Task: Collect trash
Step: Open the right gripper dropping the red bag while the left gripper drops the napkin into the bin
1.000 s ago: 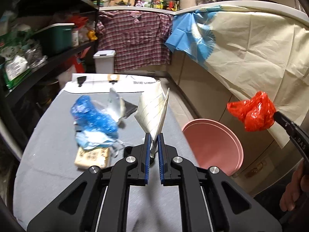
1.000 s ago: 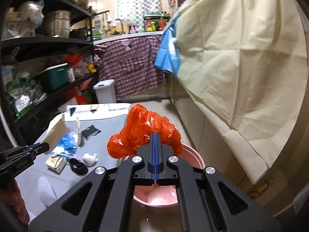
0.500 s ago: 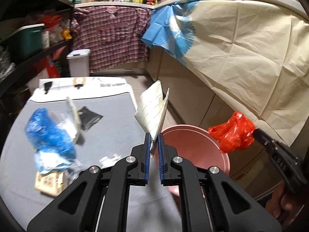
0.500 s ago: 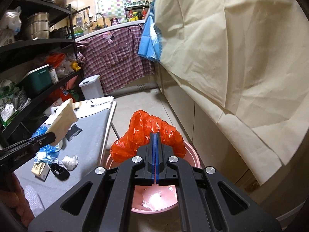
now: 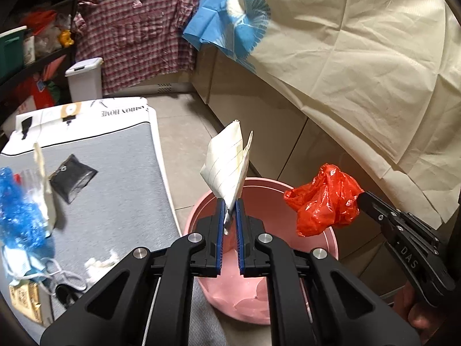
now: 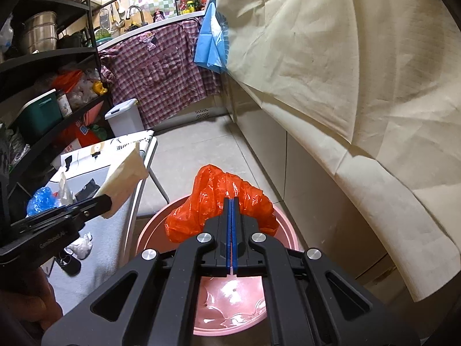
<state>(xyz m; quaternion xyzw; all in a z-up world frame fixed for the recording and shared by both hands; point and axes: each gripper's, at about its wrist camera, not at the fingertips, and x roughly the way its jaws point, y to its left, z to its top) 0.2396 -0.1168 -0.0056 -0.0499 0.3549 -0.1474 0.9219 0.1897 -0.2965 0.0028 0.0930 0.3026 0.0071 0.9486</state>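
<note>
kitchen aisle, grey bench (image 5: 115,201) w/ scraps at left | pink basin (image 5: 201,210) on floor beside it | left claw (image 5: 229,216) pinching folded paper (image 5: 227,167) over basin | right claw (image 6: 231,201) clamped on red bag (image 6: 219,199) above basin

Your narrow kitchen aisle
Ahead you see pale floor tiles (image 5: 184,132), dark shelving (image 6: 52,57) left, cream sheet (image 6: 331,57) draping the cabinets right.

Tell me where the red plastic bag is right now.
The red plastic bag is pinched in the right gripper, held above the pink bucket, right of the table.
</note>
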